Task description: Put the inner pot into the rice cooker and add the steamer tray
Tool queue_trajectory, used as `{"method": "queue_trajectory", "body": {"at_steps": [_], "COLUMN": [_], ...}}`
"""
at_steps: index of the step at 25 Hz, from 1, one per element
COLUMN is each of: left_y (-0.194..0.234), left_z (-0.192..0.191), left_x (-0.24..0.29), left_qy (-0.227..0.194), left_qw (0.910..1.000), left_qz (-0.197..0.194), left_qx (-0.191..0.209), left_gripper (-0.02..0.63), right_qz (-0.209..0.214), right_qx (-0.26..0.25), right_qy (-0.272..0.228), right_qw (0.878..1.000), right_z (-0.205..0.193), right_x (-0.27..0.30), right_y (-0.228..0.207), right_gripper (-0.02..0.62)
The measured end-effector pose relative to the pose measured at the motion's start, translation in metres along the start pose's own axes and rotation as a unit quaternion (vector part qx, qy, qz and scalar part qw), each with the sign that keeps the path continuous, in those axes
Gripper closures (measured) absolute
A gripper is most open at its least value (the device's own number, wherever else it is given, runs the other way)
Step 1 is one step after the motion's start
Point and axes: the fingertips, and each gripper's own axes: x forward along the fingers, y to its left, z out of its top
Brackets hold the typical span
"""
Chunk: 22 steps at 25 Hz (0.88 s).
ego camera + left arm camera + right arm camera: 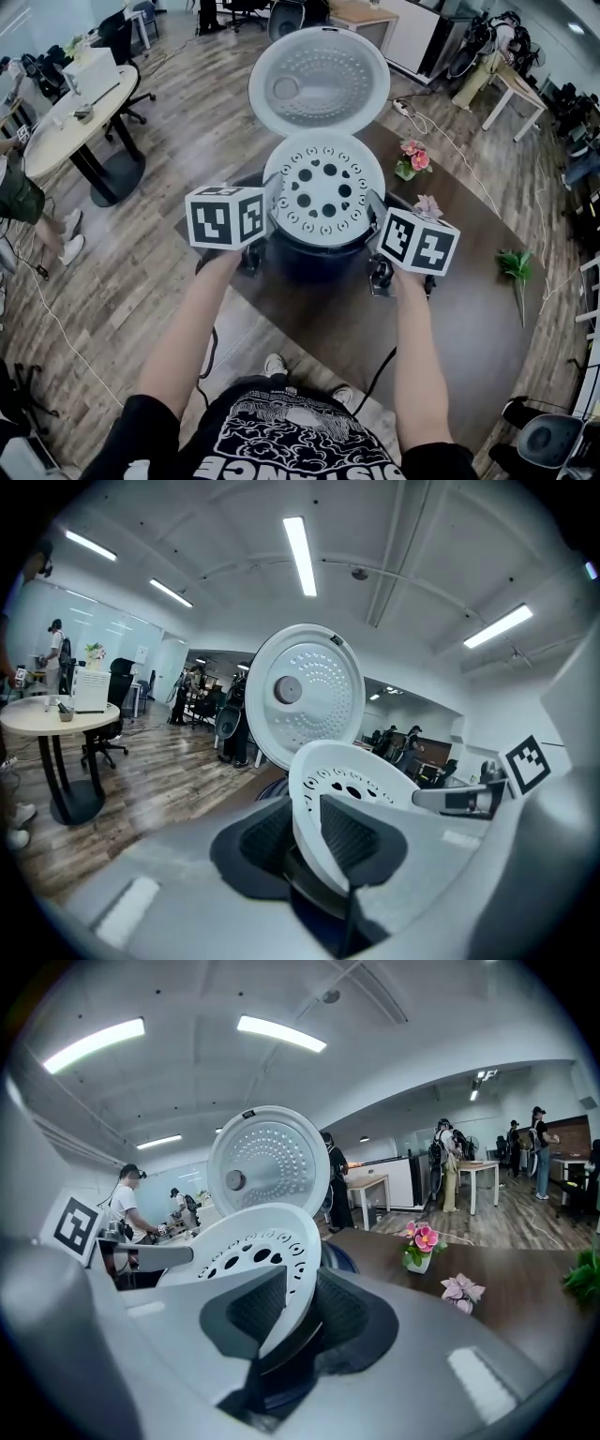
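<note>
Open-plan office: swivel chairs (122, 52), round meeting table (56, 131), desks (514, 86), ceiling strip lights (300, 555).

potted pink flower (413, 157) | pale flower (428, 204) | green sprig (515, 265) | all 3 on brown table (469, 328) | round table (56, 131) left

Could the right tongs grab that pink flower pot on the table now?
Probably not yet: the right tongs are clamped on the steamer tray, sharing it with the left tongs. Otherwise the way across the table to the flower pot looks open.
</note>
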Motion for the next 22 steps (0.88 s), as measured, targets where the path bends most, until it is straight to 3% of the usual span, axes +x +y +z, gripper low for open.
{"method": "queue_trajectory", "body": {"at_steps": [22], "left_y": [0.007], "left_z": [-0.016], "left_x": [0.008], "left_qy": [0.029], "left_qw": [0.9978], "left_qz": [0.021], "left_qx": [0.056], "left_gripper": [0.486], "right_qz": [-0.038], "right_qx": [-0.058], "right_qy": [0.011], "right_qw": [0.998], "right_z": [-0.003], "right_x": [0.008], "right_y": [0.0], "right_gripper": [0.471]}}
